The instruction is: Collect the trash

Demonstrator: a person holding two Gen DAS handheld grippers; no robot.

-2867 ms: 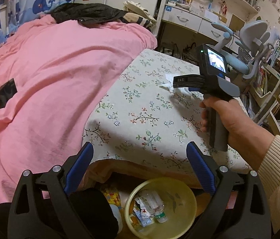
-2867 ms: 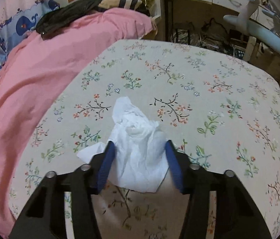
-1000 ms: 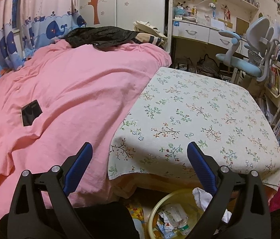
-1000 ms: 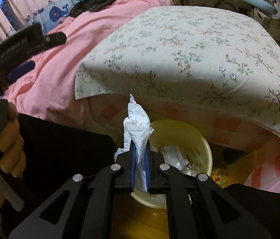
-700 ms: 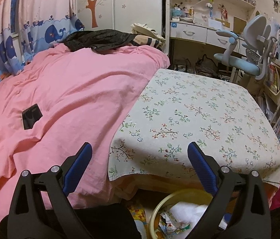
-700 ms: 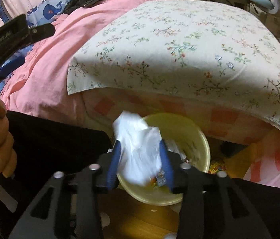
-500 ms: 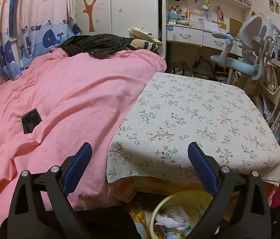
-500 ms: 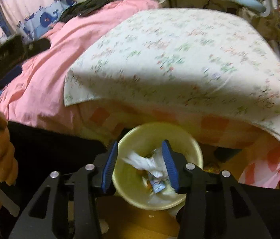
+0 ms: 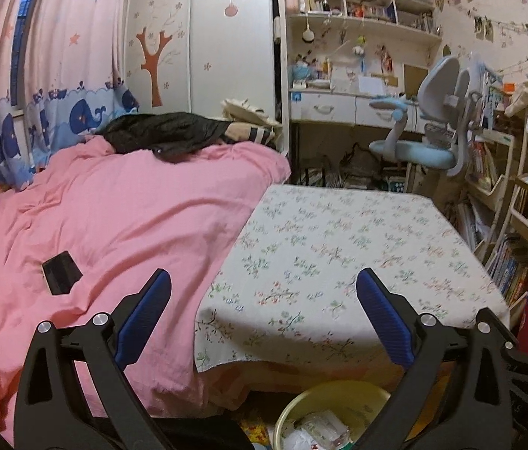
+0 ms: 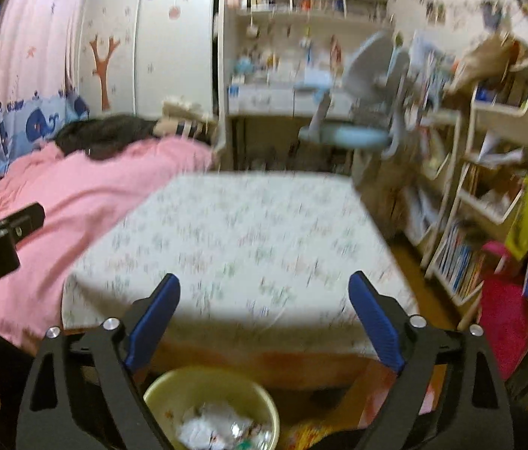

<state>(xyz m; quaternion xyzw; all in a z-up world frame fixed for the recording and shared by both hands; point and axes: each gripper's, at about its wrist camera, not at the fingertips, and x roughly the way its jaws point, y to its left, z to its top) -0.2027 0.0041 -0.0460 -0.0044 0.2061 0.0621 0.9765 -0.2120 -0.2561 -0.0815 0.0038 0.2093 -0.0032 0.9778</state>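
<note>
The right wrist view is smeared by motion: the floral tablecloth (image 10: 241, 232) pattern and the shelves (image 10: 489, 157) cannot be read. The yellow bin (image 10: 159, 393) is cut by the bottom edge in both views, its crumpled contents (image 10: 207, 423) indistinct. In the left wrist view a gripper finger (image 9: 384, 315) covers the bin's (image 9: 294, 408) right rim.

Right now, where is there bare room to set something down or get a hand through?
The floral tablecloth shows nothing on it, from the pink bed edge across to the bookshelves. The bed's quilt is bare between the black phone and the dark jacket. The yellow bin under the table's near edge holds trash, and the shelf side is crowded.
</note>
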